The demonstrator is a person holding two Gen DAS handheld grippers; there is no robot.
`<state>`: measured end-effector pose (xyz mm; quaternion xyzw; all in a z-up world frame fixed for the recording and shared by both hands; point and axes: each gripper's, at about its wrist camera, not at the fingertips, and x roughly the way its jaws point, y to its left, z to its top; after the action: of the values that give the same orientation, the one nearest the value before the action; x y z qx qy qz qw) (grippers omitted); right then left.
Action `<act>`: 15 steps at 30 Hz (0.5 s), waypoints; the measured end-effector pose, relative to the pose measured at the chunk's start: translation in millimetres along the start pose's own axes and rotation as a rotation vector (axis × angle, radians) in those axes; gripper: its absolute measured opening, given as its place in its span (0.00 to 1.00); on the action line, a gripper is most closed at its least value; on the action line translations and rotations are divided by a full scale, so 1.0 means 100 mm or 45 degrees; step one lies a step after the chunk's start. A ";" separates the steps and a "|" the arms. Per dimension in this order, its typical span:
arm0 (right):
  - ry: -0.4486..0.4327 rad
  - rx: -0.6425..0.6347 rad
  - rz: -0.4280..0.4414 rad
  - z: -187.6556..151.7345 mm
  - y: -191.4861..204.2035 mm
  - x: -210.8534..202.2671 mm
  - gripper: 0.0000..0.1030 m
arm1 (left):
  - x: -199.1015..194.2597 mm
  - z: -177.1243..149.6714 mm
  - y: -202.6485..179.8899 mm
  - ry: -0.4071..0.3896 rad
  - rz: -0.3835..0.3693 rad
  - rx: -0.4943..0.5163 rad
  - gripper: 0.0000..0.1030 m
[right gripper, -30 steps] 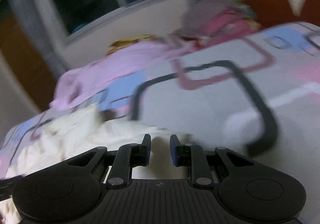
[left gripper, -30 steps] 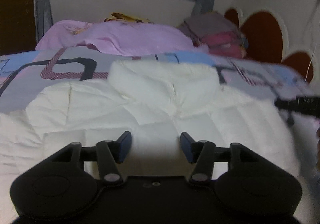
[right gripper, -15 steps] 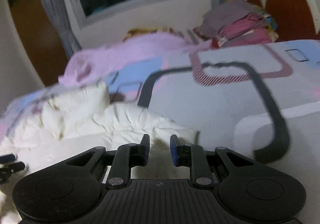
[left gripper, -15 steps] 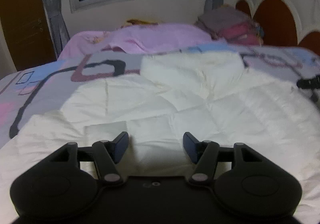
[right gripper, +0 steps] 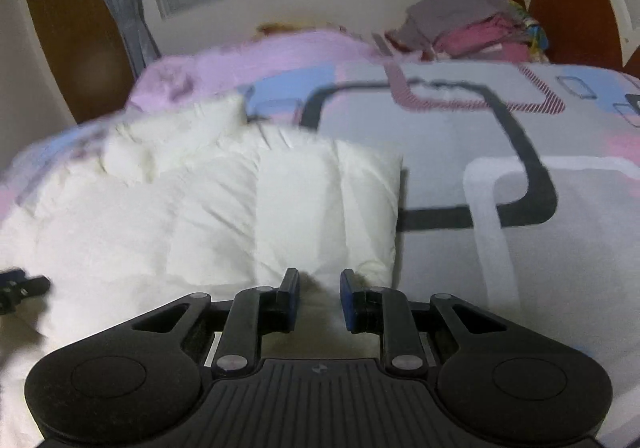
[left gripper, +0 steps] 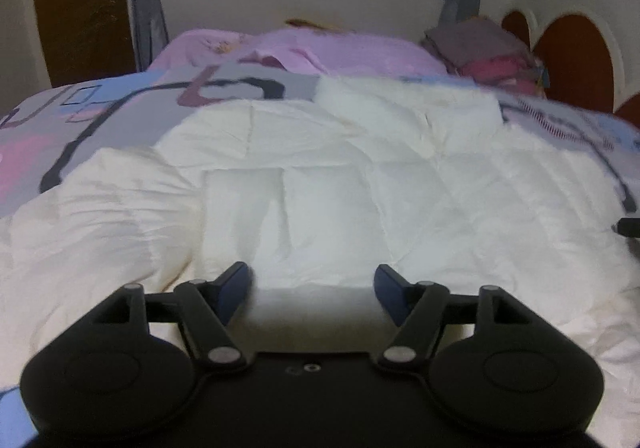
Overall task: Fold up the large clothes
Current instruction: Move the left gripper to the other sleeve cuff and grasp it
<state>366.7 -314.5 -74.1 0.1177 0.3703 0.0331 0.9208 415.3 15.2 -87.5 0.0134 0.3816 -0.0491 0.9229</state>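
Note:
A white quilted jacket [left gripper: 320, 176] lies spread flat on the bed, its hood [left gripper: 408, 108] at the far end. My left gripper [left gripper: 312, 280] hovers over the jacket's near part; its jaws are opening and stand wide, with nothing pinched between them. My right gripper [right gripper: 319, 284] is above the jacket's right edge [right gripper: 368, 208], its pads a narrow gap apart and no fabric caught between them. The right gripper's tip [left gripper: 628, 226] shows at the left view's right edge. The left gripper's tip [right gripper: 20, 288] shows at the right view's left edge.
A patterned grey, blue and pink bedspread [right gripper: 460, 136] covers the bed. A pink blanket [left gripper: 340, 52] and a stack of folded clothes [right gripper: 468, 28] lie at the far side, under a dark window. A red-brown headboard [right gripper: 568, 8] stands at right, a brown door [left gripper: 80, 8] at left.
My left gripper's jaws have spread wider, and more of the jacket's left side now shows. My right gripper has swung over the jacket's right edge; its jaw gap is unchanged.

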 end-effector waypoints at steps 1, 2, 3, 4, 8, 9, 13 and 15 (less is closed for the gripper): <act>-0.015 -0.002 -0.016 -0.02 0.00 -0.08 0.22 | -0.05 -0.03 0.05 -0.004 0.008 -0.009 0.73; -0.023 0.006 -0.033 -0.05 -0.01 -0.16 0.23 | -0.12 -0.07 0.13 -0.014 0.020 -0.021 0.75; -0.035 0.021 -0.036 -0.07 -0.01 -0.23 0.42 | -0.20 -0.12 0.23 -0.025 0.053 -0.039 0.82; -0.062 0.036 -0.042 -0.12 -0.03 -0.32 0.78 | -0.27 -0.18 0.34 -0.031 0.084 -0.061 0.84; -0.132 0.063 -0.094 -0.27 -0.06 -0.62 0.88 | -0.60 -0.45 0.94 -0.046 0.205 -0.215 0.84; -0.139 0.081 -0.115 -0.30 -0.08 -0.65 0.88 | -0.71 -0.54 1.14 -0.053 0.245 -0.270 0.83; -0.138 0.172 -0.171 -0.34 -0.17 -0.75 0.78 | -1.07 -0.88 1.87 -0.075 0.357 -0.542 0.67; -0.121 0.206 -0.185 -0.33 -0.17 -0.73 0.76 | -1.24 -1.09 2.24 -0.102 0.407 -0.734 0.57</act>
<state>290.0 -335.4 -52.0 0.1659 0.3352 -0.0696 0.9248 274.1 254.7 -80.1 -0.1906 0.3364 0.2058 0.8990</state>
